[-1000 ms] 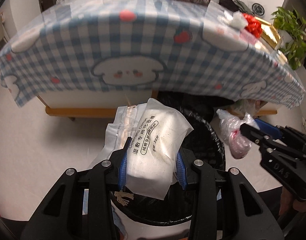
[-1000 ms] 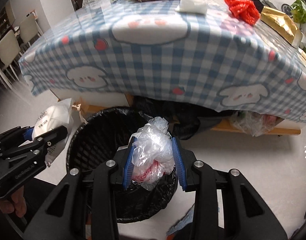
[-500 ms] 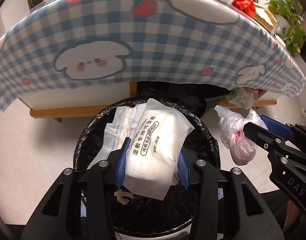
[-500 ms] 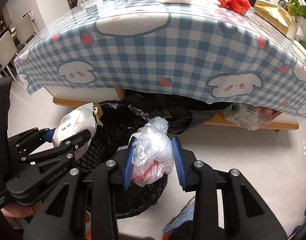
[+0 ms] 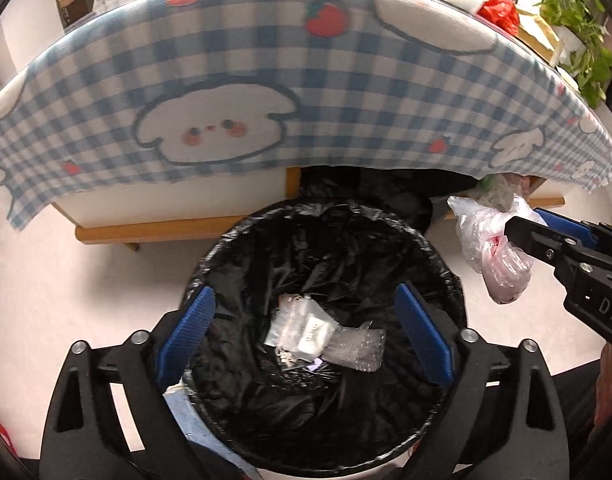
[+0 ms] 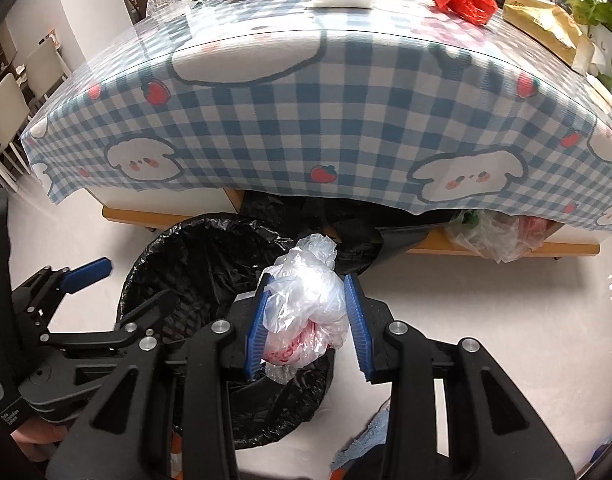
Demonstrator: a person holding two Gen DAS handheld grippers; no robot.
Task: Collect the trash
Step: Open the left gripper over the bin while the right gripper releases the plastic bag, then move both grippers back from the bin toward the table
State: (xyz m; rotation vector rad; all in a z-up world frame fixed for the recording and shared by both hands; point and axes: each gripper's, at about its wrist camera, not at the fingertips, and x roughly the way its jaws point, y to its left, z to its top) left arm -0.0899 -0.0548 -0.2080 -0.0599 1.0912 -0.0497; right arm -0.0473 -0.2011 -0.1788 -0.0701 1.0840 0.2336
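Over the black-lined bin (image 5: 445,276), the left gripper (image 5: 306,336) is opening, nothing between its blue pads; the right gripper (image 6: 307,316) pinches a crumpled clear plastic bag (image 6: 306,304)

bin (image 5: 433,252) stands on the floor before the table (image 6: 306,120); wrappers (image 5: 317,336) lie inside.

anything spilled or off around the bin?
Nothing spilled. Clear wrappers lie inside the black-lined trash bin. Right tongs grip a crumpled clear plastic bag beside the bin rim, not yet over it.
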